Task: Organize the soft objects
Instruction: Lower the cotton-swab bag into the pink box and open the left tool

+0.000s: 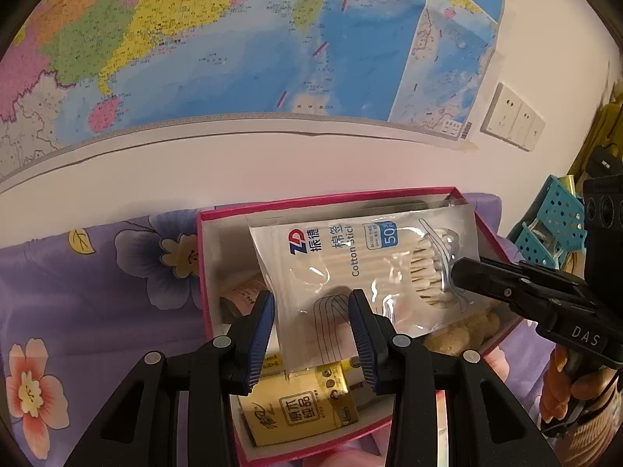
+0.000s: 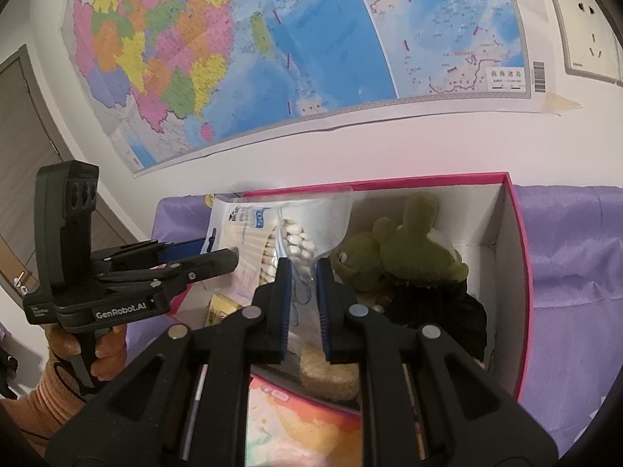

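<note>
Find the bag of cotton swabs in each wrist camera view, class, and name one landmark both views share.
Left wrist: the cotton swab bag sits centre frame, over the pink-rimmed box, its lower edge between this gripper's jaws.
Right wrist: the bag is left of centre, above the jaws, left of the green plush toy.
Shared landmark: the wall map behind the box.

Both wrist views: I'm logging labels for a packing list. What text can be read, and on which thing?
"ZD", "Cotton Stick", "50": cotton swab bag.
"DAS": right gripper, on its body.
"GenRobot.AI": left gripper, on its body.
Chinese characters on the yellow tissue pack: printed large, not transcribed here.
Wall map place names: too small to read.
</note>
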Available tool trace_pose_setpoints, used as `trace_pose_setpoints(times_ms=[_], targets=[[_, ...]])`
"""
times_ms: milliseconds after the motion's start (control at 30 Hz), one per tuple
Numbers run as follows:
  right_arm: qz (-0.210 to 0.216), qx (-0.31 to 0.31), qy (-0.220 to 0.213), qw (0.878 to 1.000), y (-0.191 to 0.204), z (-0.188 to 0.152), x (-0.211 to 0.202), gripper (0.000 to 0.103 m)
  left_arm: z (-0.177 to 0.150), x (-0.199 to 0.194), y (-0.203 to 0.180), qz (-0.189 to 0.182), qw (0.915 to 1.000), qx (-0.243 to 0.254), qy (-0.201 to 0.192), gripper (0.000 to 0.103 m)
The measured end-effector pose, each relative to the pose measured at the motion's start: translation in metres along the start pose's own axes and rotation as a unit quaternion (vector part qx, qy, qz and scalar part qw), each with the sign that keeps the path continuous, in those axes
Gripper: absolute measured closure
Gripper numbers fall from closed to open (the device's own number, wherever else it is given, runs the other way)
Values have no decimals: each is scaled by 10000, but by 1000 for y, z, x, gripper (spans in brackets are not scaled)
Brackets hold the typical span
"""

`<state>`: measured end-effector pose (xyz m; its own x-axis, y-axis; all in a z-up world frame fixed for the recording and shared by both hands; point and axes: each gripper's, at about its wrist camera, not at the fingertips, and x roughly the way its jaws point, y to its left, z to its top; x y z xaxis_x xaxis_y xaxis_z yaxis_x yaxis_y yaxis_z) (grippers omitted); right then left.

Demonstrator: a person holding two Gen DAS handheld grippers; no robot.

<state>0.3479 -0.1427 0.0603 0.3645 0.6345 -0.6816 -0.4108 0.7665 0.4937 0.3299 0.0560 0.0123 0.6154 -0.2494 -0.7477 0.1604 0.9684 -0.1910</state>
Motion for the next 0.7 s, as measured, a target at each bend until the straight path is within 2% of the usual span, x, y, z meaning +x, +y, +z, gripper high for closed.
trace_pose_setpoints(times_ms=[700], targets=[[-215, -115, 170, 9996, 2, 2, 22, 87, -3, 21, 3, 262, 9995, 67, 181, 64]])
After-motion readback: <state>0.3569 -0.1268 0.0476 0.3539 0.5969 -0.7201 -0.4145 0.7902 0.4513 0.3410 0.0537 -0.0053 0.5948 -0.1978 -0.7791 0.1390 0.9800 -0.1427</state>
